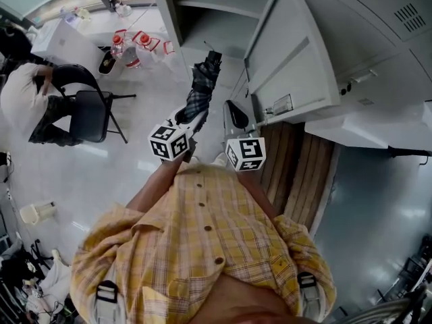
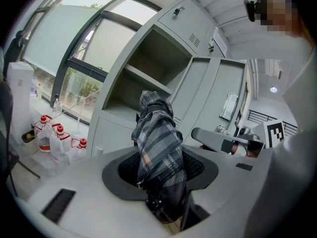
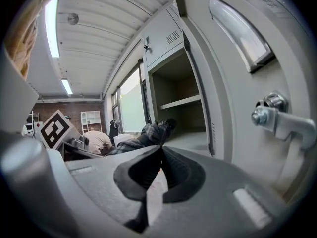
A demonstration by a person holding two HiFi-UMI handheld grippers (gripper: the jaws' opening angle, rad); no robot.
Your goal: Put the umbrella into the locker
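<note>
My left tool (image 2: 161,175) is clamped on the folded umbrella (image 2: 157,138). Its long axis runs forward from the tool, and the far end points toward the open locker (image 2: 148,81) just ahead. My right tool (image 3: 159,175) is closed and empty beside it.

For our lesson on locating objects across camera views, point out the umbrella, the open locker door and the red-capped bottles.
umbrella (image 2: 159,138), left gripper view, on its folded plaid fabric.
locker door (image 1: 291,66), head view, on its inner panel.
red-capped bottles (image 2: 44,142), left gripper view, on one bottle's body.
</note>
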